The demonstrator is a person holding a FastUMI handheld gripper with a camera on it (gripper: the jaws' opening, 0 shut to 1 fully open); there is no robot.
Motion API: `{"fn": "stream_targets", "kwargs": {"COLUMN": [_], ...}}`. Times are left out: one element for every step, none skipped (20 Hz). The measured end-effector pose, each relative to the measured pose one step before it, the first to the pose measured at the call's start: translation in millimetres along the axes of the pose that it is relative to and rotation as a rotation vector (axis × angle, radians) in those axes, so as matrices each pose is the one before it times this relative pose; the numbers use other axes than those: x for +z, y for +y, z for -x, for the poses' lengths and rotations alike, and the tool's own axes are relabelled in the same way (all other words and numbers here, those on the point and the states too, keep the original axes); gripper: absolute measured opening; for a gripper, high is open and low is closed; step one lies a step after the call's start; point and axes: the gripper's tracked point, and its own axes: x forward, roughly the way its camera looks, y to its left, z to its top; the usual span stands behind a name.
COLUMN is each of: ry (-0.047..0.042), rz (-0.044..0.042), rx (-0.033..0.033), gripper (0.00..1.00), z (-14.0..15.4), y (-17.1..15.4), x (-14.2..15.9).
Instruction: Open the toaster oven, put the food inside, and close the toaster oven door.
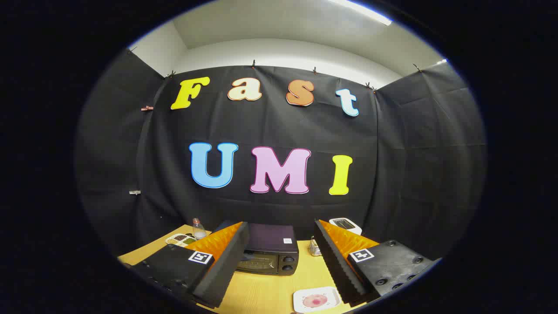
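here ridged jaws gape before boxy toaster oven [270,253].

light: bright ceiling strip [362,11] overhead, slight glare | table [261,292] evenly lit, soft shadows under open fingers [222,261] | focus: sharp throughout | distortion: strong fisheye bending toward edges, dark vignette

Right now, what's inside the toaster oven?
Its door is shut, so the inside of the toaster oven is hidden. The open fingers hold nothing; food waits on a white plate.
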Motion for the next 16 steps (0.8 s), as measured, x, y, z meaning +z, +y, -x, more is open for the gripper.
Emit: {"fn": "stream_targets", "kwargs": {"ry": [-0.00137, -0.00045, -0.00086, -0.00027, -0.00085, -0.0014, -0.00271, -0.00326, -0.00192, 0.00152, 0.00157, 0.0022, 0.00218, 0.00284, 0.00553, 0.00362], "rz": [0.00094, 0.00301, 0.00221, 0.00257, 0.004, 0.00589, 0.00601, 0.00815, 0.00541, -0.00008, -0.0019, -0.00178, 0.00008, 0.0014, -0.00057, -0.00596], "rx": [-0.00251, -0.00396, -0.00265, -0.00812, -0.00578, -0.00584, 0.0008, 0.00043, 0.00188, 0.00217, 0.00269, 0.00084, -0.00053, -0.00135, -0.00382, 0.00281], "gripper": [0.97, 0.97, 0.98, 0.98, 0.98, 0.98, 0.98, 0.98, 0.98, 0.98, 0.97, 0.98, 0.98, 0.98, 0.98, 0.98], "z": [-0.08, 0.16, -0.33, -1.55, 0.05, 0.89, 0.12, 0.36, 0.29, 0.04, 0.45, 0.48, 0.47, -0.01, -0.49, 0.32], "y": [-0.38, -0.2, 0.81, -1.3, 0.03, -0.88, 1.33, 1.35, 0.77, 0.75, 0.97, 0.63, 0.06, -0.36, -1.0, 1.4], "x": [0.47, 0.13, 0.28, 0.23, -0.13, 1.1, 1.03, 0.55, 0.4, 0.0, -0.92, 0.22, -0.91, -0.55, -1.13, -0.81]}}
